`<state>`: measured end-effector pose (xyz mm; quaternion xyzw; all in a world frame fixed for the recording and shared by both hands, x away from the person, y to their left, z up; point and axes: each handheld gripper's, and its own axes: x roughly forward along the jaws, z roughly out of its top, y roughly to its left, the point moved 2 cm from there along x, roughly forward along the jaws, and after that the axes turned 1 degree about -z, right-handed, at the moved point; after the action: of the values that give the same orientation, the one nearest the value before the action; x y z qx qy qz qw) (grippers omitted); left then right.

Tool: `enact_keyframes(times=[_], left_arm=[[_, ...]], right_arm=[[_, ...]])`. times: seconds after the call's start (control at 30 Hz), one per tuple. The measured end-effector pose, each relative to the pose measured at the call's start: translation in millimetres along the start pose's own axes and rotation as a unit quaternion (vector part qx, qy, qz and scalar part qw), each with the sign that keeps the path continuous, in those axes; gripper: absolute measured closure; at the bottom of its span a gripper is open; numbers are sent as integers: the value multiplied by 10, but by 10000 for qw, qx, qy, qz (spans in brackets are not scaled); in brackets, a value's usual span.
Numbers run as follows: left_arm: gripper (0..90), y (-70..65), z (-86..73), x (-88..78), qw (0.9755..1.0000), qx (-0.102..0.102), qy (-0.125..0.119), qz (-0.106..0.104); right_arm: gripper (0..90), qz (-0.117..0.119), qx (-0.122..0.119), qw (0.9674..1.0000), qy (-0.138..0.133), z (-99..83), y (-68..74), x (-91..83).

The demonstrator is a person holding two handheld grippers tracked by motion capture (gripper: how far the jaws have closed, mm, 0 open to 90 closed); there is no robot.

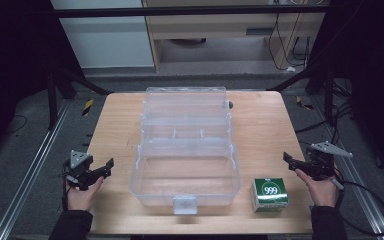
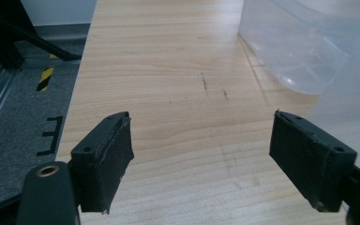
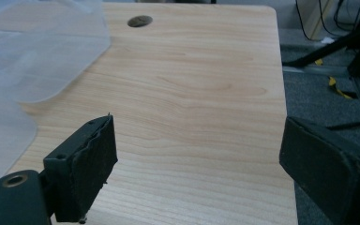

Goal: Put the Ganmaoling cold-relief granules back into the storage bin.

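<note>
— What is seen of materials and shapes?

— A pale wooden desk point(image 1: 115, 125) with fine grain and rounded corners is seen, faint dark scuffs being marked on it in the left gripper view. A clear plastic storage box point(image 1: 185, 165) is set in the middle, its lid thrown back away from the person; the walls are thin, glossy and rounded at the corners, and a frosted latch tab is carried on the near wall. A small cube-shaped carton point(image 1: 270, 195), green and white with "999" printed on top, is stood upright on the desk. Each gripper is fitted with flat black fingers point(image 2: 105, 159) faced with rough, slightly frayed pads.

— How are the fingers held?

— Both pairs are released. The left gripper point(image 1: 97, 172) is spread wide with bare wood between its fingers. The right gripper point(image 1: 300, 165) is likewise parted, and nothing is clasped between its fingers point(image 3: 86, 164).

— Where are the things relative to the fingers?

— The storage box is found between the two grippers, apart from both. In the left gripper view, its clear wall is seen ahead and beyond the right-hand finger, untouched. The carton is placed near the right gripper's fingers, on the box's side of them and nearer the person, not touched.
</note>
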<state>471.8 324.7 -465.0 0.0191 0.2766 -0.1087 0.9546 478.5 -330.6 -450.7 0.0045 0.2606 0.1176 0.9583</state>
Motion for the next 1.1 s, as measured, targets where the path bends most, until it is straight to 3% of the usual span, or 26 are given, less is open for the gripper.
enact_keyframes(times=[0.2, 0.3, 0.33, 0.43, 0.67, 0.7, 0.73, 0.8, 0.87, 0.9, 1.1], left_arm=[[192, -73, -30, 63, 9997, 175, 153, -109], [185, -101, -41, 64, 9994, 240, 217, -134], [186, -101, -41, 64, 9994, 240, 217, -134], [187, -104, -81, 63, 9991, 255, 283, -186], [193, -110, -118, 102, 9984, 280, 391, -286], [197, -114, -122, 108, 9983, 290, 417, -298], [197, -116, -127, 111, 9981, 311, 437, -300], [200, -123, -133, 116, 9980, 330, 454, -306], [202, -125, -135, 118, 9979, 342, 453, -307], [202, -123, -135, 118, 9979, 343, 456, -306], [204, -115, -139, 120, 9978, 348, 465, -307]], right_arm=[[127, 475, -218, 9986, -93, 176, 117, -151], [120, 697, -536, 9961, -87, 316, 271, -251], [120, 697, -536, 9961, -87, 316, 271, -251], [107, 940, -945, 9910, 103, 447, 429, -301], [94, 1211, -1324, 9836, 186, 651, 618, -322], [86, 1249, -1500, 9804, 261, 696, 679, -317], [86, 1249, -1500, 9804, 261, 696, 679, -317], [78, 1274, -1665, 9772, 345, 728, 734, -314], [74, 1380, -1916, 9706, 470, 750, 807, -323], [74, 1380, -1916, 9706, 470, 750, 807, -323], [75, 1692, -2318, 9552, 719, 728, 898, -351]])
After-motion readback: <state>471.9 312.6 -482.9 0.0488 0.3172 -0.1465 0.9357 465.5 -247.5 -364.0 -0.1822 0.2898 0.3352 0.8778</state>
